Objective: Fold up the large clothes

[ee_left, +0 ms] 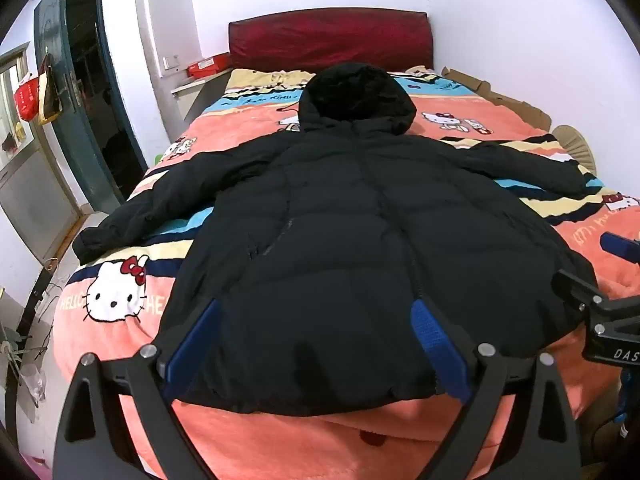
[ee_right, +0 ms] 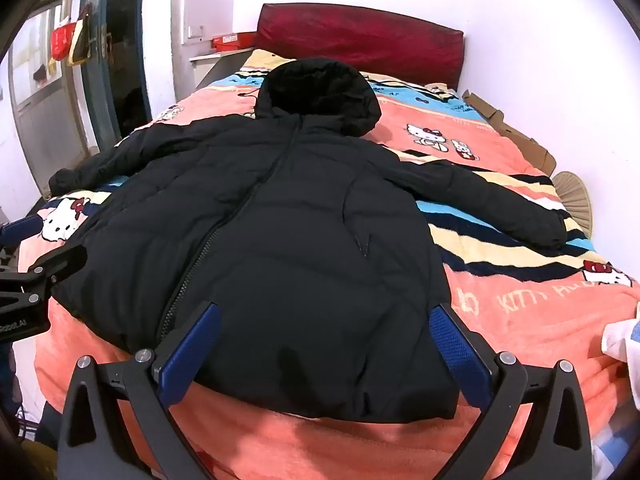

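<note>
A large black hooded puffer jacket (ee_left: 352,240) lies flat, front up, on the bed, hood toward the headboard and both sleeves spread out; it also shows in the right wrist view (ee_right: 280,232). My left gripper (ee_left: 316,312) is open above the hem's left part, holding nothing. My right gripper (ee_right: 324,316) is open above the hem's right part, holding nothing. The right gripper shows at the right edge of the left wrist view (ee_left: 600,308). The left gripper shows at the left edge of the right wrist view (ee_right: 36,276).
The bed has an orange Hello Kitty blanket (ee_left: 360,440) and a dark red headboard (ee_left: 332,36). Cardboard (ee_left: 500,96) and a fan (ee_left: 576,140) lie along the right wall. An open door (ee_left: 80,92) and floor clutter are at the left. A white cloth (ee_right: 624,340) lies at the right.
</note>
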`<state>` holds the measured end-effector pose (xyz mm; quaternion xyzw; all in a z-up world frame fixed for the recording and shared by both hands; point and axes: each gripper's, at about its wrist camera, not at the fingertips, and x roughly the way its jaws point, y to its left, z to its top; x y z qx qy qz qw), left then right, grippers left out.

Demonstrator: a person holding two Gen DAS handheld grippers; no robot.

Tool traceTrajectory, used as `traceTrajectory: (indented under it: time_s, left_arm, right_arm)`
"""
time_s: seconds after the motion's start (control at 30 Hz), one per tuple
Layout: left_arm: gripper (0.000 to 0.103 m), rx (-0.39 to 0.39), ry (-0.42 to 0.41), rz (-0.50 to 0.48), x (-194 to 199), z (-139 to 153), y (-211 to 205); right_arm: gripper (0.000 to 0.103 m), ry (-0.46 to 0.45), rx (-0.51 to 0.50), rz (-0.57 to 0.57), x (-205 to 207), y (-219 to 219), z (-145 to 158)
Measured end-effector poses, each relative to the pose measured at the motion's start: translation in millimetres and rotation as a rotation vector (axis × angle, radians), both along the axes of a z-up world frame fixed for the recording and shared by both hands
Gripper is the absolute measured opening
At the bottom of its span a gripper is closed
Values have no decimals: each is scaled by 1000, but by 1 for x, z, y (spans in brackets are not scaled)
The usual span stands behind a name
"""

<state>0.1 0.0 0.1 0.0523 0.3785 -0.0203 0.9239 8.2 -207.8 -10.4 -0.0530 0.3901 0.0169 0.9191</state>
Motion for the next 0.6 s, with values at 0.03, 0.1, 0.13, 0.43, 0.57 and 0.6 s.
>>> traceTrajectory:
  time_s: [0.03, 0.1, 0.13, 0.43, 0.57, 0.6]
  left_arm:
    - [96, 1, -2, 2, 0, 0, 0]
    - [96, 3, -5, 6, 0, 1, 0]
    - [96, 4, -7, 8, 0, 1, 1]
    - [96, 1, -5, -2, 1, 1, -2]
    - [96, -1, -7, -5, 0, 1, -1]
    - [96, -3, -6, -6, 1, 1, -1]
  right_arm:
    - [102, 3, 4, 0, 0, 0, 0]
    - [102, 1, 4, 1, 0, 0, 1]
    - [102, -2, 4, 1, -1, 0, 1]
    - [102, 8, -15, -6, -1, -2, -1]
    - [102, 6, -19, -8, 0, -1, 1]
    - [102, 5, -18, -7, 0, -1, 1]
